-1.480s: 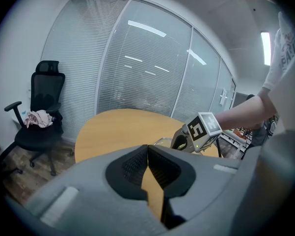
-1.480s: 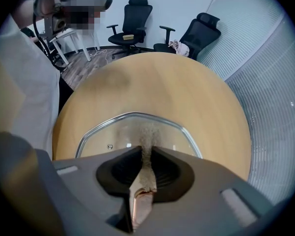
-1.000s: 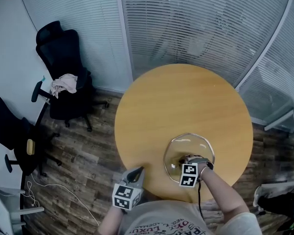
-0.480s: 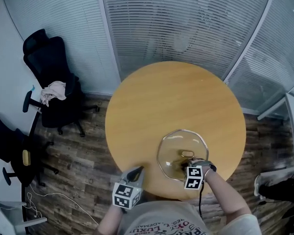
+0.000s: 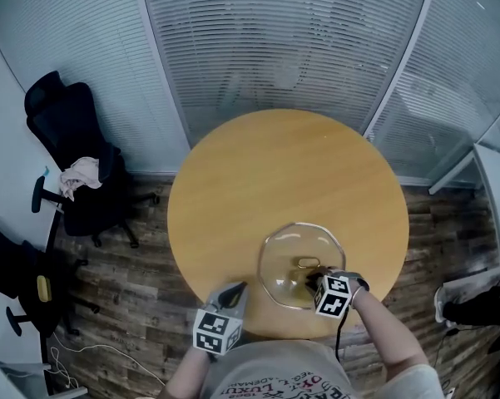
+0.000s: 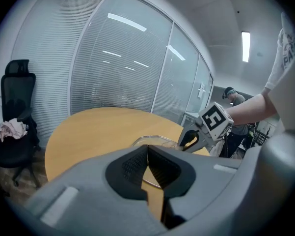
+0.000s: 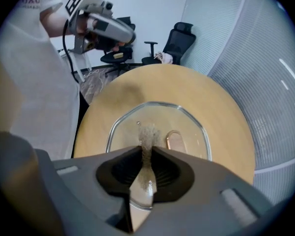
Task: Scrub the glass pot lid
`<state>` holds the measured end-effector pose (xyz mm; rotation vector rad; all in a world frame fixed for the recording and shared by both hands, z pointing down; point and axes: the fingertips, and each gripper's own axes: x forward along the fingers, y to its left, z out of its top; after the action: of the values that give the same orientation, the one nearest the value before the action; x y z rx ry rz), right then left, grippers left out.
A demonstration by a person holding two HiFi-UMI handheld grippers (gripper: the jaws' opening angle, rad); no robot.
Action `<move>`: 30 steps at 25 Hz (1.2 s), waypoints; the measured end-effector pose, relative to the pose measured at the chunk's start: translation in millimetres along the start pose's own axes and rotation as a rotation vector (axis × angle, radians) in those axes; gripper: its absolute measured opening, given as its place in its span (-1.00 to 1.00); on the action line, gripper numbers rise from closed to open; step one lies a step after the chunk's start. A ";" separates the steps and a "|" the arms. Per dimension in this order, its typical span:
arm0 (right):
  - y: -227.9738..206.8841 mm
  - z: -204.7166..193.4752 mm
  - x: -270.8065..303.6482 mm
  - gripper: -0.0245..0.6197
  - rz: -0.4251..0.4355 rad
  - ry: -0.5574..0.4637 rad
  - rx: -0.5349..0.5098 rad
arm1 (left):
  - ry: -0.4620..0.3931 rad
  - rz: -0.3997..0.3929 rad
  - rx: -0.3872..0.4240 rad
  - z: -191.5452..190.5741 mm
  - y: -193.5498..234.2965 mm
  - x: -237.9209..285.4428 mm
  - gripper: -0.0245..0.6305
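The glass pot lid (image 5: pixel 284 266) lies flat on the round wooden table (image 5: pixel 274 173) near its front edge, and its metal handle (image 5: pixel 308 263) shows at the centre. My right gripper (image 5: pixel 310 280) reaches over the lid's near right part, shut on a grey-brown scouring pad (image 7: pixel 148 133) that touches the glass (image 7: pixel 125 132) beside the handle (image 7: pixel 174 140). My left gripper (image 5: pixel 236 290) hovers at the table's near edge, left of the lid and apart from it, shut with nothing in it (image 6: pixel 147 154). The left gripper view shows the lid (image 6: pixel 149 141) and the right gripper (image 6: pixel 189 140) ahead.
Glass partitions with blinds (image 5: pixel 274 40) curve behind the table. A black office chair with a cloth on it (image 5: pixel 79 173) stands at left on the wood floor, with another chair (image 5: pixel 17 281) nearer. A person (image 6: pixel 233 95) stands beyond the glass.
The right gripper has shifted rightward off the lid's centre, so the handle now shows. The head view has swung, and the left gripper holds its place.
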<state>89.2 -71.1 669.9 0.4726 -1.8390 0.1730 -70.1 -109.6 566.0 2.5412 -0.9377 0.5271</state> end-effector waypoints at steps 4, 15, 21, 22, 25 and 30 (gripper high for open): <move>-35.0 21.8 -26.3 -0.74 -0.041 -0.087 0.118 | -0.008 0.016 0.002 4.6 1.4 0.0 -0.90; -140.8 -29.6 11.3 -0.74 -0.178 0.169 0.289 | -0.030 0.132 -0.038 8.6 23.5 -14.5 -0.90; -169.6 -40.2 40.5 -0.74 -0.195 0.210 0.406 | -0.082 0.194 -0.068 20.0 39.5 -22.0 -0.90; -172.0 -40.8 44.3 -0.74 -0.199 0.218 0.410 | -0.087 0.201 -0.069 21.0 41.0 -22.8 -0.90; -172.6 -40.1 54.6 -0.74 -0.197 0.238 0.407 | -0.096 0.219 -0.084 21.1 44.9 -27.0 -0.90; -178.0 -33.3 63.4 -0.73 -0.207 0.248 0.391 | -0.097 0.243 -0.105 18.4 50.4 -27.6 -0.90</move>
<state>174.6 -235.6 719.2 0.8698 -1.5033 0.4344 -119.6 -139.1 548.4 2.3908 -1.2855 0.4130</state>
